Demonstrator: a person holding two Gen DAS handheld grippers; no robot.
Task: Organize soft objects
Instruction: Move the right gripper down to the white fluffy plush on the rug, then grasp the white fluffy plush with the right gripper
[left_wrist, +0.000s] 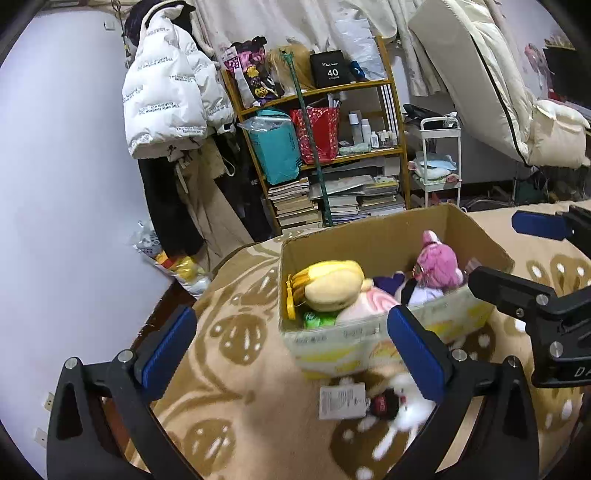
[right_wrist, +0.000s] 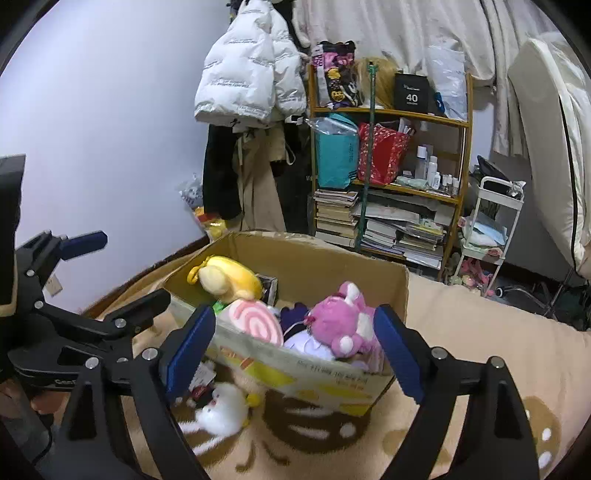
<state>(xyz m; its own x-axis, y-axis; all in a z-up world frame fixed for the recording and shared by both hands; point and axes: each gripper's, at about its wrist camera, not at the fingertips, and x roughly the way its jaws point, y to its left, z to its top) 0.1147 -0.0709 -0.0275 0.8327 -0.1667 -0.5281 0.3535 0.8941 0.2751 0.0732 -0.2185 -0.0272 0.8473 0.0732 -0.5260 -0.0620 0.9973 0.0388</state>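
Note:
An open cardboard box (left_wrist: 402, 229) (right_wrist: 325, 266) stands on a beige patterned blanket. It holds a yellow plush (left_wrist: 334, 282) (right_wrist: 229, 278), a pink swirl plush (left_wrist: 369, 304) (right_wrist: 255, 321), a pink plush doll (left_wrist: 439, 264) (right_wrist: 343, 321) and a purple one. A small white plush (left_wrist: 410, 406) (right_wrist: 223, 408) with a paper tag (left_wrist: 341, 400) lies on the blanket in front of the box. My left gripper (left_wrist: 291, 349) is open and empty, hovering over the blanket near the white plush. My right gripper (right_wrist: 293, 349) is open and empty, in front of the box.
A wooden shelf (left_wrist: 399, 147) (right_wrist: 461, 199) with books, bags and bottles stands behind the box. A white puffer jacket (left_wrist: 166, 96) hangs on the wall. A white cart (right_wrist: 495, 221) and a leaning mattress (left_wrist: 480, 81) are at the right. The blanket (right_wrist: 480, 332) spreads right of the box.

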